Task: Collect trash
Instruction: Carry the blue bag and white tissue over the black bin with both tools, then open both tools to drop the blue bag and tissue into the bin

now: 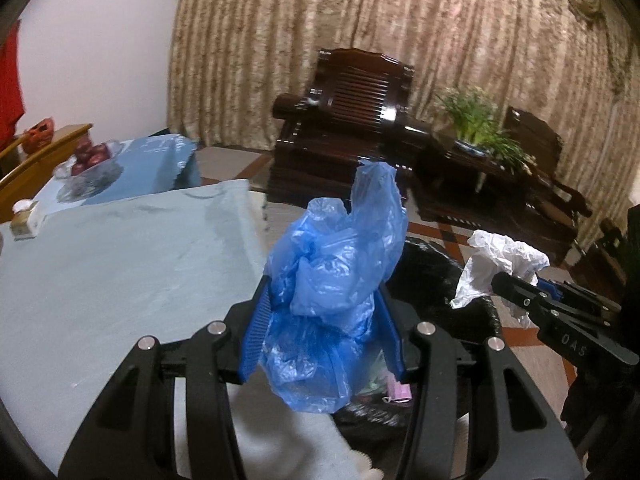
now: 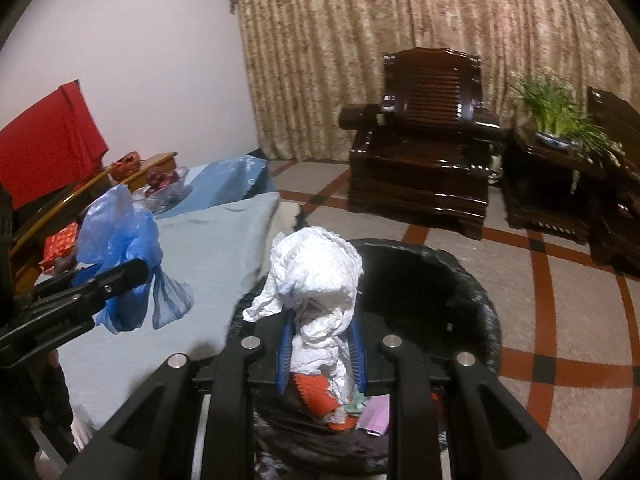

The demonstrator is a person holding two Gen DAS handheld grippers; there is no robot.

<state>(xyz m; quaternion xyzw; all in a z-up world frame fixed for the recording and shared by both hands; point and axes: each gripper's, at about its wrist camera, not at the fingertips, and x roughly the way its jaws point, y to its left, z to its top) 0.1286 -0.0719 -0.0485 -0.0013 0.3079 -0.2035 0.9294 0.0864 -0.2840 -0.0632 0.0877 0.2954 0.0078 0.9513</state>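
Between the blue pads of the left hand-held gripper [image 1: 322, 320] a crumpled blue plastic bag [image 1: 332, 280] is pinched, bulging above and below the fingers. This gripper hangs just past the right edge of the counter [image 1: 120, 272], whose pale cloth runs away to its left, and partly over the black-lined trash bin [image 1: 440, 272] that sits ahead and to its right. Down inside the bin, under the fingers, scraps of pink and pale paper show.

To the right of that gripper, well apart from it, the right hand-held gripper [image 2: 320, 354] is clamped on a wad of crumpled white paper [image 2: 316, 284], held above the bin's [image 2: 460, 280] near rim with the dark opening directly ahead of it. Orange and pink litter lies in the bin below its fingers.

Beyond the bin the tiled floor [image 2: 560, 312] lies open up to a dark wooden armchair [image 2: 428, 152] and a potted plant [image 2: 556, 120] before the curtain [image 2: 360, 40]. A glass bowl of fruit [image 1: 90, 160] stands at the counter's far end, far left of the left gripper.
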